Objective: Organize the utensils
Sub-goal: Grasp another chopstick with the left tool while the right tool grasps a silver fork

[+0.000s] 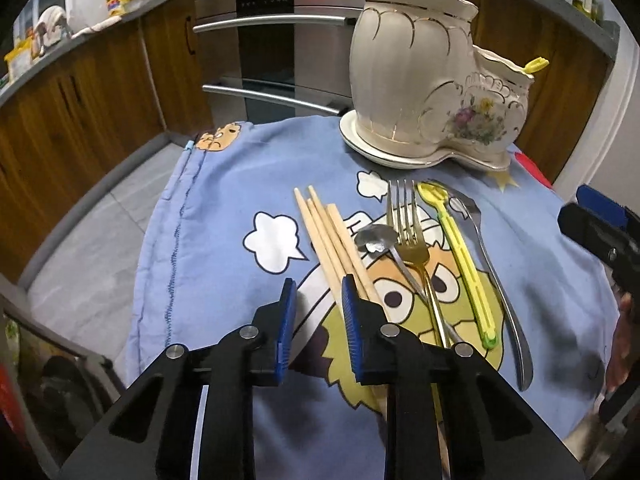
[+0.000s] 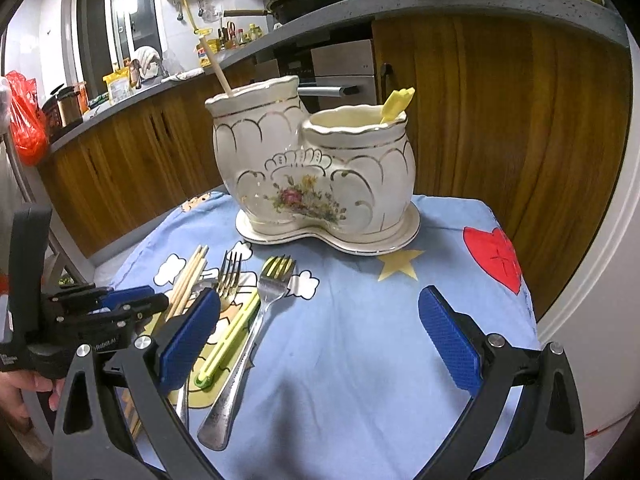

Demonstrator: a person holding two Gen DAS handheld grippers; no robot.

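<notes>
A white ceramic two-pot holder (image 1: 436, 92) (image 2: 312, 172) stands at the back of the blue cloth, with one chopstick (image 2: 216, 68) in the tall pot and a yellow utensil (image 2: 396, 104) in the low pot. On the cloth lie several wooden chopsticks (image 1: 332, 236) (image 2: 188, 276), a small spoon (image 1: 376, 240), a gold fork (image 1: 412, 236) (image 2: 229, 276), a yellow plastic spoon (image 1: 460, 256) (image 2: 236, 332) and a silver fork (image 1: 496, 276) (image 2: 256, 320). My left gripper (image 1: 318, 312) is open and empty, just left of the chopsticks' near ends. My right gripper (image 2: 320, 340) is wide open and empty, right of the utensils.
The blue cartoon cloth (image 1: 224, 264) (image 2: 360, 320) covers a small table. Wooden cabinets (image 2: 500, 140) and an oven (image 1: 276, 40) stand behind it. The floor (image 1: 100, 240) drops off to the left.
</notes>
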